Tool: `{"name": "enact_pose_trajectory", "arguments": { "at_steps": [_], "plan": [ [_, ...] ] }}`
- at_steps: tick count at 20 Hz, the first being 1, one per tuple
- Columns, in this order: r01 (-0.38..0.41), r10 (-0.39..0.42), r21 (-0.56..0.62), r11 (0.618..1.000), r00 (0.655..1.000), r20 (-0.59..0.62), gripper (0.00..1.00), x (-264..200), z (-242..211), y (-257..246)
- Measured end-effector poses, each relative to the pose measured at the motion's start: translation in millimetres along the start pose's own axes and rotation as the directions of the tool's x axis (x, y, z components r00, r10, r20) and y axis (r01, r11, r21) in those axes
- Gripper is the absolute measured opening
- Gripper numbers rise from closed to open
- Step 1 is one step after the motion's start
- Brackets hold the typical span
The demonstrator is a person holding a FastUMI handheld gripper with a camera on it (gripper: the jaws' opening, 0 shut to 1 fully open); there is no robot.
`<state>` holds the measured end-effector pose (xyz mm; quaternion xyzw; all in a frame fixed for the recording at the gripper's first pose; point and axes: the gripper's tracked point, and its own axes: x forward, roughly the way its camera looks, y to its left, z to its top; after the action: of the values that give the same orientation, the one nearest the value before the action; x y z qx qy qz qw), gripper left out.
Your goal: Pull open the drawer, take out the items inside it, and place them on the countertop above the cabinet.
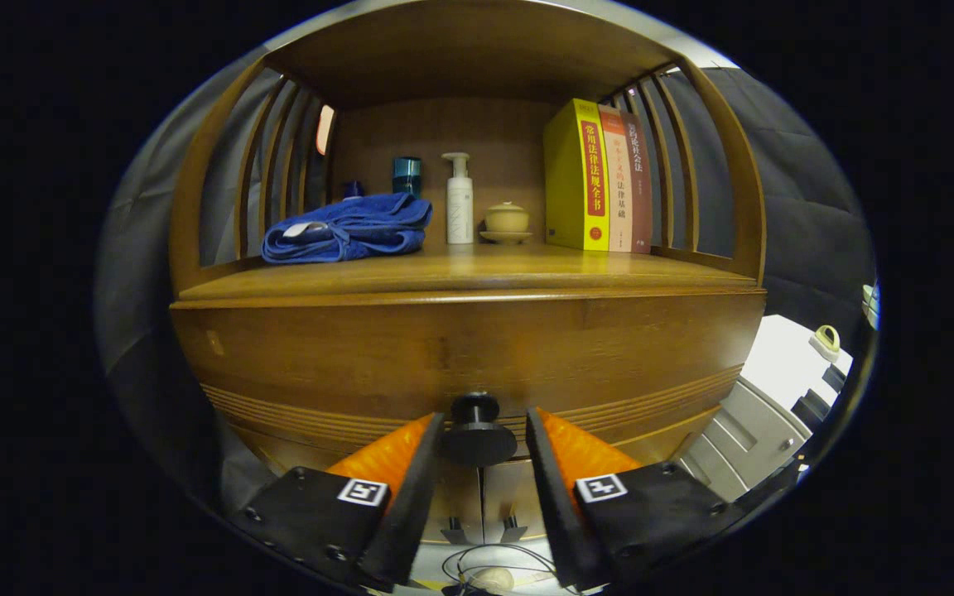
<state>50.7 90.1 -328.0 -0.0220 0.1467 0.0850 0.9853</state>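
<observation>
Step in hand: getting hold of the drawer knob (477, 426) so the drawer (460, 364) can be pulled open. Drawer looks shut, front flush w/ the cabinet, so items inside are hidden – can't tell what's in there.

Gripper (484, 434) is lined up on the knob, fingers apart, one on each side. Knob sits right between the tips; there seems to be a small gap on both sides, so not clamped yet. Medium-narrow opening, approx. knob width plus a bit.

Next move, as I judge it: close fingers on the knob, then pull straight back, level, w/o twisting, or the grip may slip off the round knob.

Countertop (460, 273) above the drawer is the drop spot. Already on it: blue towel (349, 228), pump bottle (459, 200), small lidded cup (507, 219), books (601, 178). Bare wood along the front edge, closest to the gripper.
</observation>
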Motion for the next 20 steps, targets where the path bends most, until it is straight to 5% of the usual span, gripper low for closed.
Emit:
{"name": "enact_pose_trajectory", "arguments": {
  "at_steps": [2, 10, 20],
  "plan": [
    [0.012, -0.012, -0.014, 1.000, 1.000, 0.004, 0.56, -0.6, -1.6, -1.0],
    [0.010, -0.010, -0.003, 1.000, 1.000, -0.028, 0.41, -0.9, -5.8, -2.0],
    [0.004, -0.005, -0.007, 1.000, 0.998, -0.056, 0.41, -53.9, -14.0, -5.2]
  ]
}}
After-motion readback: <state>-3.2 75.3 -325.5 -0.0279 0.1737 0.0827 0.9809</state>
